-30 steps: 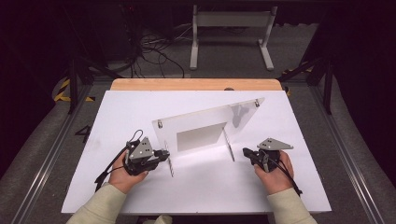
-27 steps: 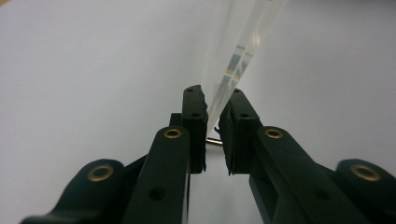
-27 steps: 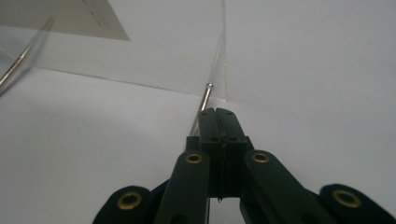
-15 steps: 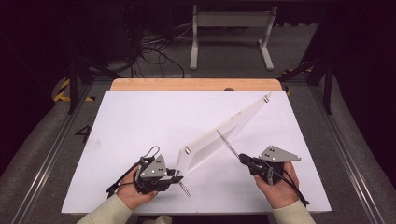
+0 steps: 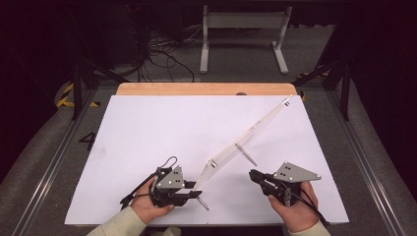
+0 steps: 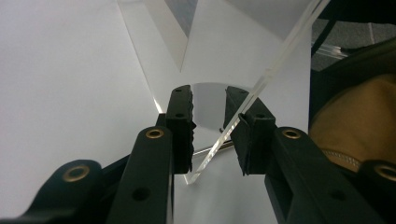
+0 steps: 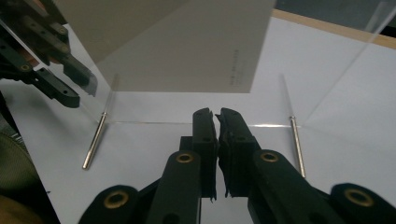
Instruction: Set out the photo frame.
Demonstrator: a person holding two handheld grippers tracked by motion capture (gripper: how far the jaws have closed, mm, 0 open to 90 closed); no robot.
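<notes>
A clear acrylic panel (image 5: 246, 137) stands on edge on the white table (image 5: 147, 128), running diagonally from near centre to far right on metal pins (image 5: 246, 154). My left gripper (image 5: 196, 190) is at its near end. In the left gripper view the panel's edge (image 6: 261, 84) runs between the jaws of my left gripper (image 6: 209, 126), which have just been opening; a gap shows at the left pad. My right gripper (image 5: 253, 175) sits right of the panel, apart from it. Its jaws (image 7: 216, 116) have just been opening to a narrow slit, with nothing between them.
The wooden far edge of the table (image 5: 206, 88) borders dark floor with cables and a white metal stand (image 5: 243, 34). In the right gripper view, two pins (image 7: 95, 140) (image 7: 296, 144) lie on the table under the panel (image 7: 187, 46).
The panel has swung from facing the person to a diagonal line. The left hand drew its end toward the near edge. The right gripper has come off the panel and backed away.
</notes>
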